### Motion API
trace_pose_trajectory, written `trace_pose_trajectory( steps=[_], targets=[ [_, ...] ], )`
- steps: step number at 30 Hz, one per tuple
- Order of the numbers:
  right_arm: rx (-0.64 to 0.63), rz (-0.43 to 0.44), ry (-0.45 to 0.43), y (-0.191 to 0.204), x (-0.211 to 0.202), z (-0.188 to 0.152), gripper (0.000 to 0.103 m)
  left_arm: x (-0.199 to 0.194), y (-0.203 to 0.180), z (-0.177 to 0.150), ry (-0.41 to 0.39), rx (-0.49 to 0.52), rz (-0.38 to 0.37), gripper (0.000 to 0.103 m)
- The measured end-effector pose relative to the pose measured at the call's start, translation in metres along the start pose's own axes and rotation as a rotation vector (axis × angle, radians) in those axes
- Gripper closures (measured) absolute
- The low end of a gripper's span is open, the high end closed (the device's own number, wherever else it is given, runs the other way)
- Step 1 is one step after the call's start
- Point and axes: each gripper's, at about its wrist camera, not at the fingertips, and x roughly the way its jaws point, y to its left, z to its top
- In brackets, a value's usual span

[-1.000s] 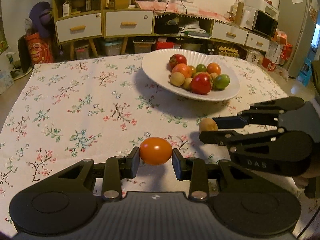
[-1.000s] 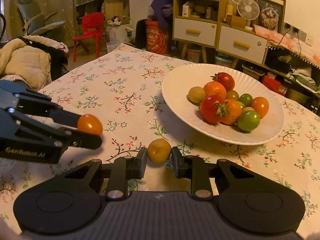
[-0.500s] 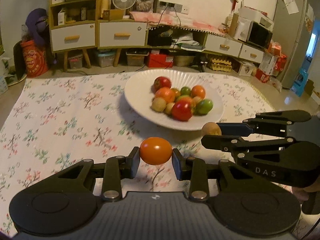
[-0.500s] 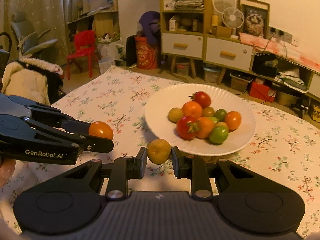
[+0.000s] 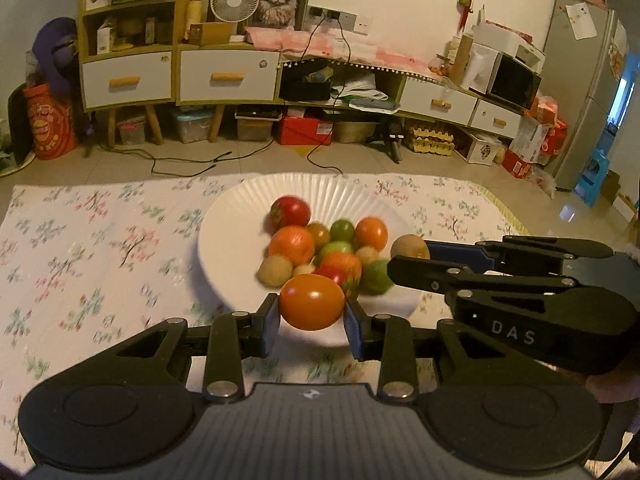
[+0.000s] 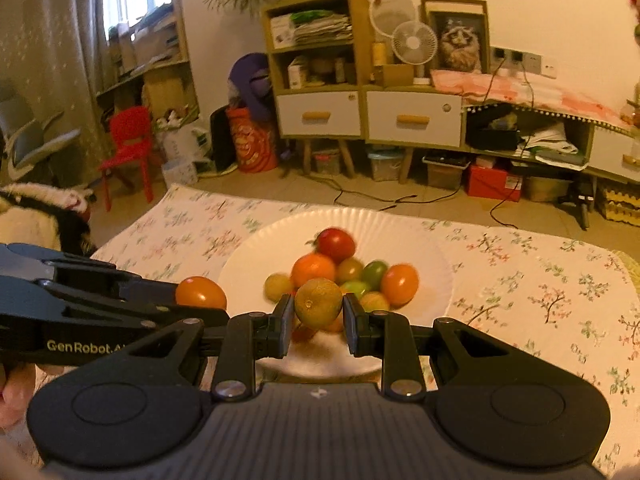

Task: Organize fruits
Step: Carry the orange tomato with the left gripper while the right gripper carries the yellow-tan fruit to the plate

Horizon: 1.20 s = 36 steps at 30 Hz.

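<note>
Both hand-held grippers are now higher and nearer the white plate [image 5: 224, 236] than a second ago. The left hand-held gripper [image 5: 311, 316] now carries its orange tomato [image 5: 312, 301] over the plate's near rim instead of bare tabletop [image 5: 80, 248]. The right hand-held gripper [image 6: 316, 314] brings its yellow-green fruit [image 6: 319, 302] in front of the piled fruit.

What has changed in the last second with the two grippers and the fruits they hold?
Both grippers moved toward the plate: the left gripper with its orange tomato and the right gripper with its yellowish fruit were over the tablecloth before and now hang at the plate's near edge. Nothing was let go; both grips are unchanged. The pile of fruit on the plate stayed as it was.
</note>
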Motion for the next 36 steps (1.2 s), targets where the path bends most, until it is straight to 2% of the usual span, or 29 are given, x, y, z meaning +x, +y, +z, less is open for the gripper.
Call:
trace_pose_trajectory(
  steps=[9, 15, 27, 36],
  targets=[
    [-0.003, -0.032, -0.015, -0.028, 0.013, 0.010, 0.079, 0.029, -0.008, 0.030, 0.012, 0.019, -0.014, 0.067],
    [0.006, -0.011, -0.021, -0.044, 0.021, 0.017, 0.079, 0.052, -0.014, 0.047, 0.031, 0.036, -0.016, 0.067],
    [0.023, 0.039, -0.007, -0.068, 0.038, 0.016, 0.079, 0.102, -0.012, 0.073, 0.123, 0.014, 0.002, 0.067],
    [0.032, 0.053, 0.000, -0.080, 0.043, 0.017, 0.079, 0.119, -0.009, 0.083, 0.174, -0.048, -0.006, 0.067]
  ],
)
